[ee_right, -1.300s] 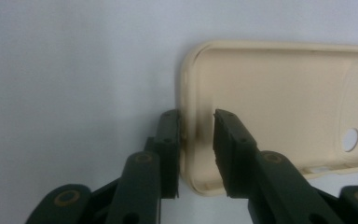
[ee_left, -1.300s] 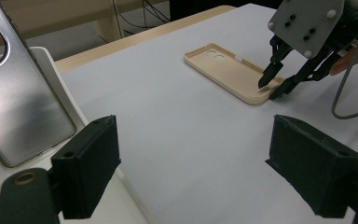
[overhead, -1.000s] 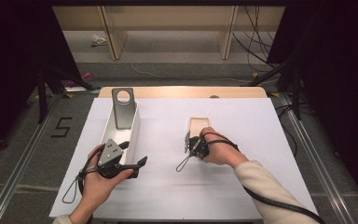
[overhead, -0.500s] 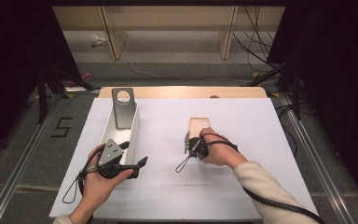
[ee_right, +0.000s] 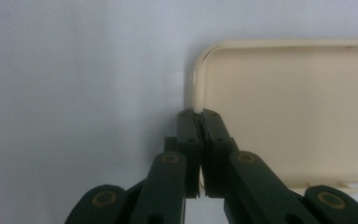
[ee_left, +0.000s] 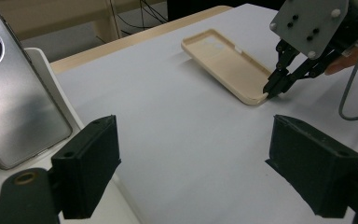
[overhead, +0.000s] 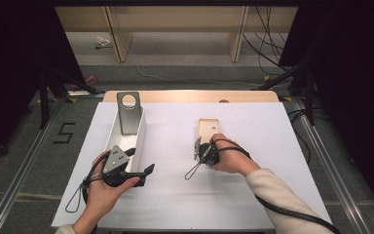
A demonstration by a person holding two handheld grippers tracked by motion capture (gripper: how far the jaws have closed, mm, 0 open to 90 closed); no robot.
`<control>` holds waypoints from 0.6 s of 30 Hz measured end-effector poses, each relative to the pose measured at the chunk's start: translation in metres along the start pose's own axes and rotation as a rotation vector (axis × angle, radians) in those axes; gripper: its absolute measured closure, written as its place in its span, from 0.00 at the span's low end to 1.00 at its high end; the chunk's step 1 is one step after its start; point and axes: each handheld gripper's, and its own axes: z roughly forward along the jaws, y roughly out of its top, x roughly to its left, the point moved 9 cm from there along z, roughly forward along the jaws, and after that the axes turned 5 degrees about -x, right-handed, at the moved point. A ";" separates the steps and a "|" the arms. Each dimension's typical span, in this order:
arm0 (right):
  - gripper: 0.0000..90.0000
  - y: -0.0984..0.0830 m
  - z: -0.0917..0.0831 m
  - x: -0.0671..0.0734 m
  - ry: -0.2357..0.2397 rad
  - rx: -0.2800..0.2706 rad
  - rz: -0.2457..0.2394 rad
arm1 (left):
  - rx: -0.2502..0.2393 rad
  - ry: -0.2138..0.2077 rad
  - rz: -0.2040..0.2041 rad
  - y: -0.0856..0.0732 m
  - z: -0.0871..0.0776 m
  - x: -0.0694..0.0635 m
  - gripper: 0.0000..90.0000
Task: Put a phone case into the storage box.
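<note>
White table (overhead: 272,146): right gripper (ee_right: 198,113) pinches cream phone case (ee_right: 289,102) rim

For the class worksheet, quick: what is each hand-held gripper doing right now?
Left hand-held gripper: open, holding nothing.
Right hand-held gripper: jaws have just been closing, now shut on the side wall of the cream phone case.

phone case (overhead: 208,131) right on the table (overhead: 272,195), phone (overhead: 128,113) left — in a tray (overhead: 140,141), well apart

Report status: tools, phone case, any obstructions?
Right tool pinching cream phone case rim, jaws just closing. Left tool open, idle beside white tray. Nothing in the way.
</note>
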 end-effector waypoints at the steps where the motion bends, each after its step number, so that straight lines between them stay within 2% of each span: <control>1: 0.98 0.000 -0.001 0.001 0.002 -0.015 0.008 | 0.000 0.000 0.000 0.000 0.000 0.000 0.17; 10: 0.98 0.002 -0.010 -0.001 -0.011 -0.101 0.015 | -0.003 0.000 -0.001 0.001 -0.001 0.000 0.17; 18: 0.98 -0.001 -0.023 0.005 -0.016 -0.211 0.026 | -0.004 0.000 -0.002 0.001 0.000 -0.001 0.18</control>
